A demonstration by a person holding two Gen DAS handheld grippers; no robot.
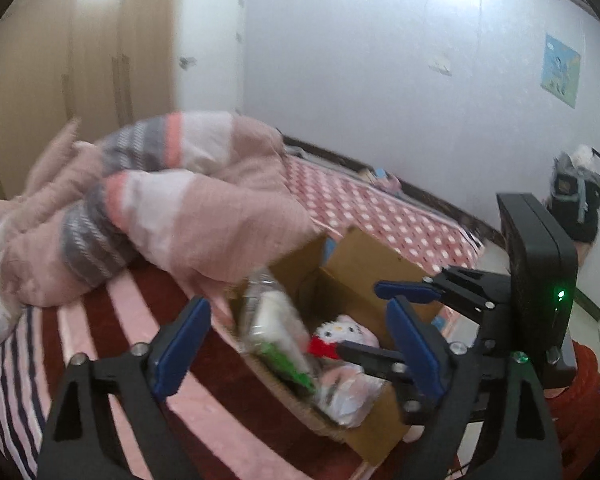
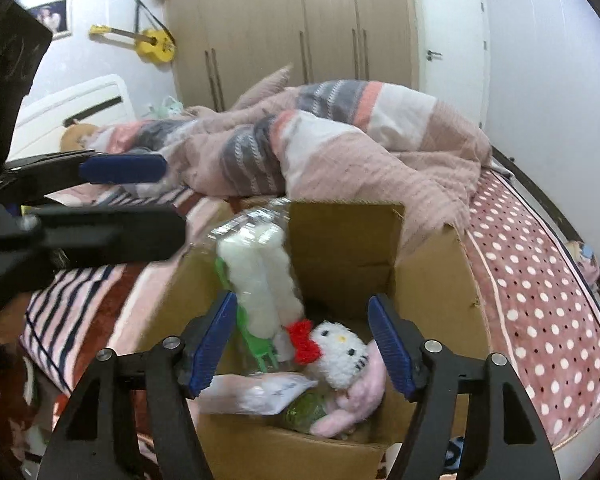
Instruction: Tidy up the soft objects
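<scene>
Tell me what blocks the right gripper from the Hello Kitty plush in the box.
Nothing visible does. The right gripper hangs open above the cardboard box, and the Hello Kitty plush lies exposed on top, beside a clear packet of white rolls.

Both the left gripper (image 1: pixel 296 344) and right gripper (image 2: pixel 304 344) have black frames, silver screws and blue-padded fingers (image 2: pixel 216 344).

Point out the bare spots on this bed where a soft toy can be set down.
Free: the polka-dot sheet right of the cardboard box, and the striped cover between box and rumpled blanket. Crowded: the box holds the white cat plush and wrapped packs; blanket fills the far end.
</scene>
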